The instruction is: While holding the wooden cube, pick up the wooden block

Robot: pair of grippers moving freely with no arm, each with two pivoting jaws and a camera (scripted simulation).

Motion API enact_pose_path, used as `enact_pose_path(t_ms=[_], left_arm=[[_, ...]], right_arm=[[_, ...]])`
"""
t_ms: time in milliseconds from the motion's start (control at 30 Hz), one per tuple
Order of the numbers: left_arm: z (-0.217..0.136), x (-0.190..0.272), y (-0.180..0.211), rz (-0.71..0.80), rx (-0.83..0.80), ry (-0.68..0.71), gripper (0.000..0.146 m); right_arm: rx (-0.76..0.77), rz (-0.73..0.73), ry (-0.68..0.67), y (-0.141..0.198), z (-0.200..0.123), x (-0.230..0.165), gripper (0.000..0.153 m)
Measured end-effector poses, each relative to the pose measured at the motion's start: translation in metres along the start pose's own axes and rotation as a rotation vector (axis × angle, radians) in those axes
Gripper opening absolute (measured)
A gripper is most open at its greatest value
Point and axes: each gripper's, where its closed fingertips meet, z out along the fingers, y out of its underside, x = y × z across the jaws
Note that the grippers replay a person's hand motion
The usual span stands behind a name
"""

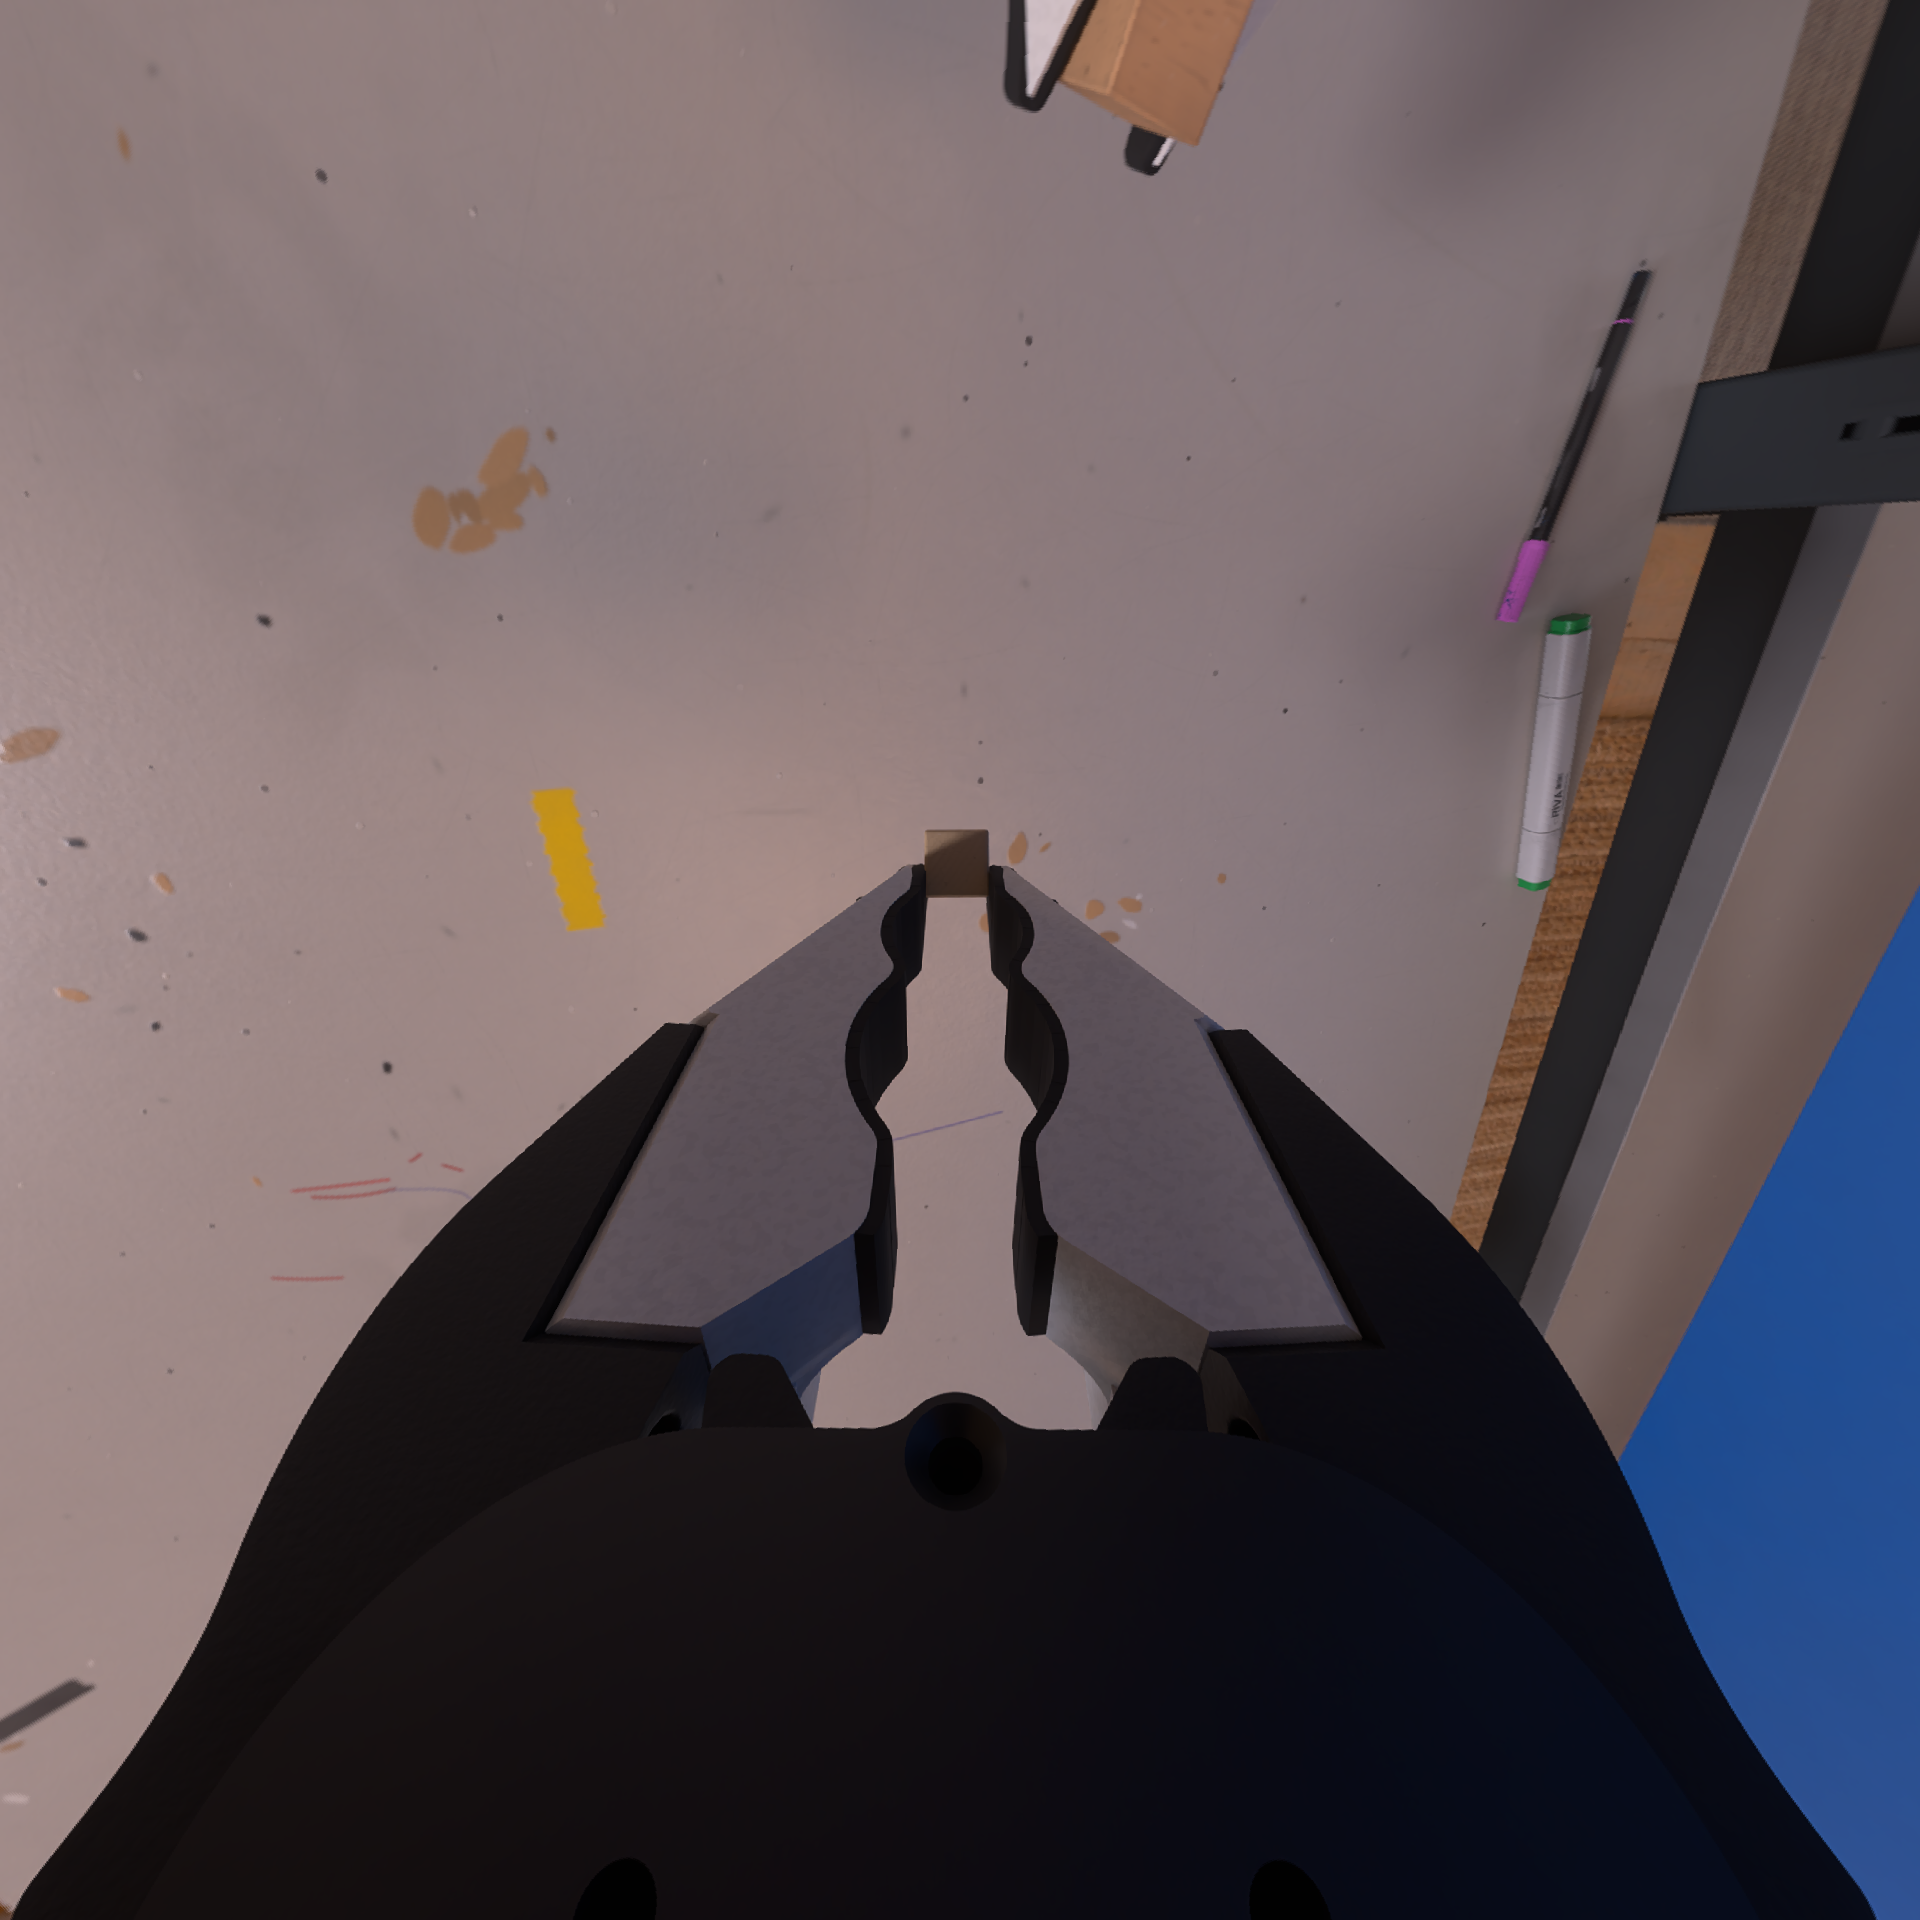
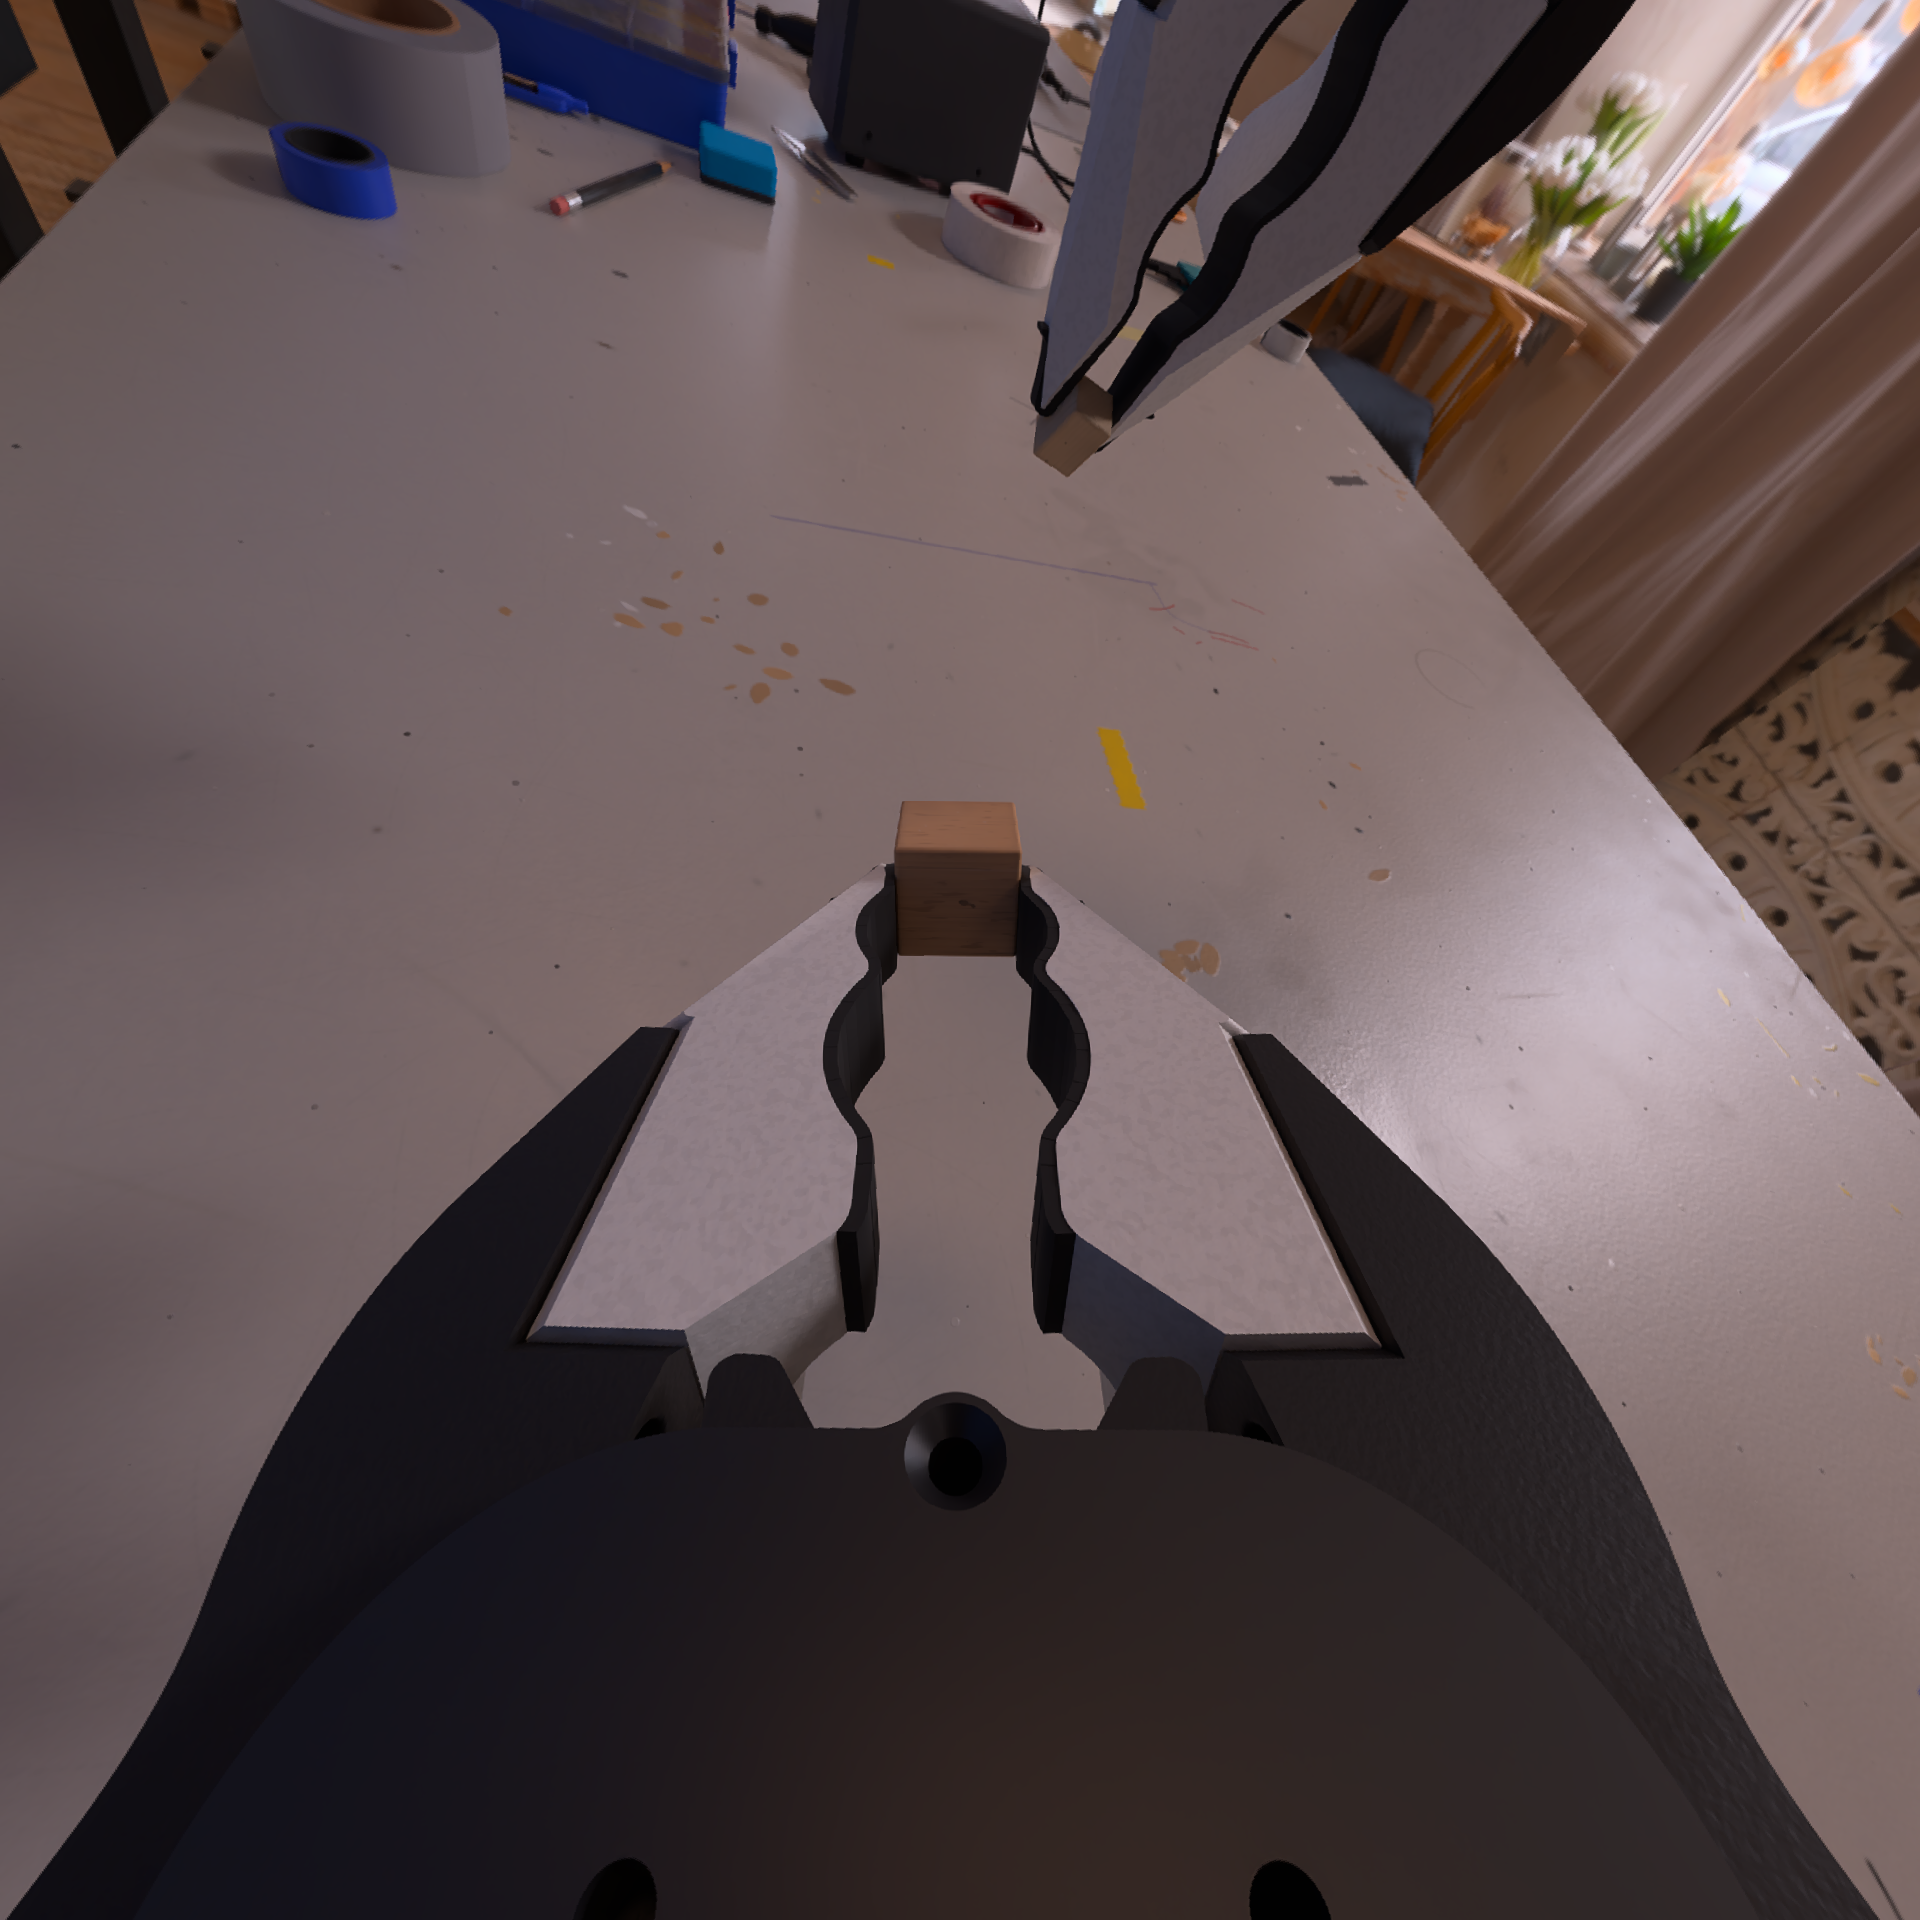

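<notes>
Looking straight down at the grey table (image 1: 727, 416) in the left wrist view, from high up. Pinching a small wooden block (image 1: 956, 860) at the very tips of the left gripper (image 1: 956, 883), with the jaws pulled in close and pressing on both sides of it. Holding the block up in the air, right in the middle of the frame, well above the table. To the left of it on the table, a short yellow strip (image 1: 568, 860). At the right edge, a white marker with green ends (image 1: 1553, 753) and, just above that, a thin dark pen with a purple cap (image 1: 1574, 447). At the top of that frame, a bit of the wooden cube (image 1: 1148, 62) between two other finger tips. In the right wrist view, tilting forward and down along the table. Gripping the wooden cube in the middle of the frame with the right gripper (image 2: 956, 894), jaws a bit wider and tight on its left and right sides. Hard to tell if the cube is touching the table. In the upper right of this frame, the left gripper hanging tips down, with the small block at its low end, well apart from the cube. Far off at the upper left, a blue tape roll (image 2: 335, 171), a big grey roll (image 2: 384, 83) and a pencil (image 2: 608, 187).
</notes>
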Motion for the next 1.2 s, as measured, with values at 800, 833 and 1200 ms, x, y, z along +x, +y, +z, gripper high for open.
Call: enact_pose_path(t_ms=[800, 833, 1200], left_arm=[[-0.01, -0.007, -0.009, 0.112, 0.025, -0.111, 0.011], [-0.01, -0.007, -0.01, 0.129, 0.04, -0.122, 0.011], [-0.025, -0.005, -0.032, 0.385, 0.344, -0.414, 0.011]], right_arm=[[0.066, -0.035, 0.061, -0.009, -0.005, 0.008, 0.021], [0.078, -0.032, 0.066, -0.01, -0.007, 0.009, 0.021], [0.202, 0.001, 0.1, -0.015, -0.024, 0.016, 0.021]])
